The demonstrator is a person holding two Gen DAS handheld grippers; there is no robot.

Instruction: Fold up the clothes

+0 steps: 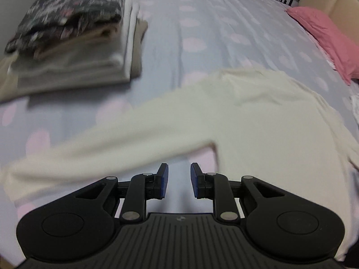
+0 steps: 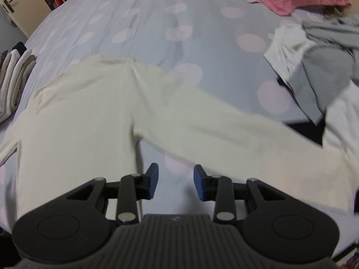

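A cream long-sleeved top [image 1: 258, 121] lies flat on the bed, its sleeves spread to both sides. In the left wrist view its left sleeve [image 1: 94, 152] runs out to the left. My left gripper [image 1: 179, 180] is open and empty, just above the sheet below the armpit. In the right wrist view the top's body [image 2: 74, 116] is at left and its right sleeve [image 2: 246, 139] runs to the right. My right gripper [image 2: 176, 182] is open and empty, over the sheet just below that sleeve.
A stack of folded clothes [image 1: 74, 42] sits at the far left of the bed, also seen in the right wrist view [image 2: 13, 78]. A heap of unfolded grey and white clothes [image 2: 314, 60] lies at right. A pink pillow [image 1: 325, 38] is at the headboard side. The sheet [image 1: 202, 22] is grey-blue with pink dots.
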